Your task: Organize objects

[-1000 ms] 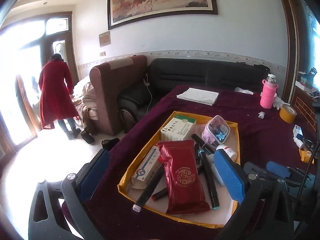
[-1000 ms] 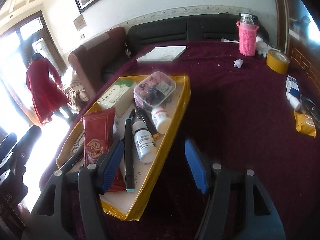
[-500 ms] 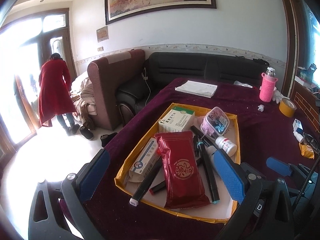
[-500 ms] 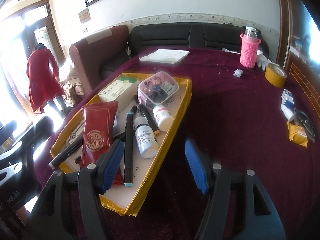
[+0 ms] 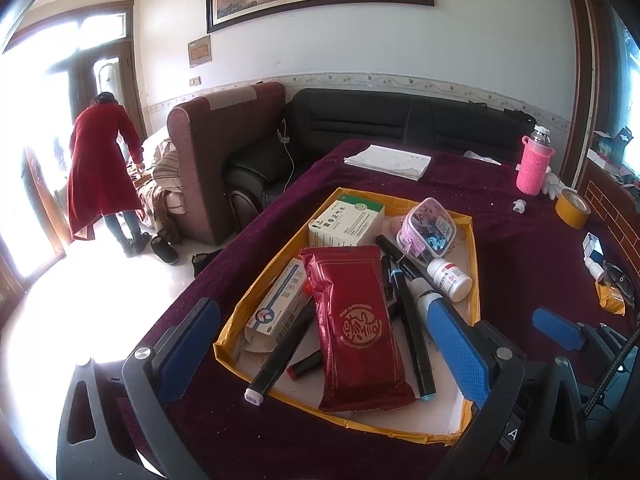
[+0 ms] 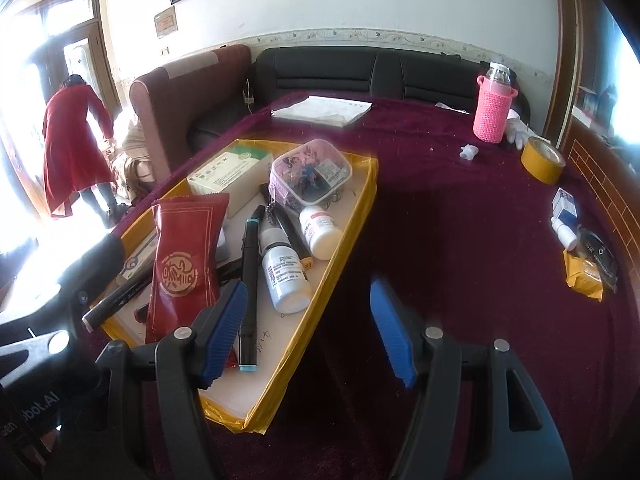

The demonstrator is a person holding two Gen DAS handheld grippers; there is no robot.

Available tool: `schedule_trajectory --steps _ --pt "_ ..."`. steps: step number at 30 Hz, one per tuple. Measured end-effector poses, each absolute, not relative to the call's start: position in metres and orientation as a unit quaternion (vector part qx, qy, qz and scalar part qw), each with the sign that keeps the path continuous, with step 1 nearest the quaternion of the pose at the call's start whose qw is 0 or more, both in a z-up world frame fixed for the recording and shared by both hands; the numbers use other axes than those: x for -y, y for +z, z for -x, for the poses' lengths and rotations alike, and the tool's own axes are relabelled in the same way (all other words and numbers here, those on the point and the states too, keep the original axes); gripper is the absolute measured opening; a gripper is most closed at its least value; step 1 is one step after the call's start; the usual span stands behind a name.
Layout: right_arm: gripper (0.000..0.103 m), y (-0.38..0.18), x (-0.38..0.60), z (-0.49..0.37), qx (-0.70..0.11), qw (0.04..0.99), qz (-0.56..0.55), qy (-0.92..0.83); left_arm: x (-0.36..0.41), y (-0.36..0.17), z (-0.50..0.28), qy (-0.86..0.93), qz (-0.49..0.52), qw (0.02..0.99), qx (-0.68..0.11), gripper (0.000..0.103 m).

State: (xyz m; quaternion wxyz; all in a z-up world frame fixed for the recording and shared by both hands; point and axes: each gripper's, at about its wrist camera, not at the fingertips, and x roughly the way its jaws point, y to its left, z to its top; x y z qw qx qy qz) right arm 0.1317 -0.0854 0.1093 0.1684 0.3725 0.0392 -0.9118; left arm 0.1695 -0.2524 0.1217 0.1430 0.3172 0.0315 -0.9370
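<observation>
A yellow-rimmed tray (image 5: pixel 474 248) on the maroon tablecloth holds a red pouch (image 5: pixel 356 320), two white medicine boxes, black markers, white bottles and a clear box of clips (image 5: pixel 428 228). My left gripper (image 5: pixel 324 348) hovers open over the tray's near end, with nothing between its pads. My right gripper (image 6: pixel 308 334) is open too and straddles the tray's right rim (image 6: pixel 352 232). Its left pad is near a black marker (image 6: pixel 250 280) and a white bottle (image 6: pixel 284 276). The red pouch (image 6: pixel 184 264) lies to the left of them.
On the cloth lie folded papers (image 6: pixel 324 110), a pink-sleeved bottle (image 6: pixel 492 108), a yellow tape roll (image 6: pixel 542 160) and small packets and droppers (image 6: pixel 584 264) at the right edge. Sofas stand behind the table. A person in a red coat (image 5: pixel 100 176) bends by the doorway.
The right wrist view has rolled towards level and both views shifted slightly. Both grippers' jaws stand as wide as before. Nothing in the tray has moved.
</observation>
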Motion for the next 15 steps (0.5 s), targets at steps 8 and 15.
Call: schedule_trajectory --steps 8,15 --pt "0.064 0.1047 0.0928 -0.1324 -0.064 0.162 -0.37 -0.913 0.2579 0.1155 -0.1676 -0.933 -0.328 0.144 -0.045 0.102" --pt "0.066 0.111 0.0952 -0.1252 -0.101 0.157 -0.355 -0.916 0.258 0.1117 -0.1678 -0.923 -0.345 0.158 -0.06 0.102"
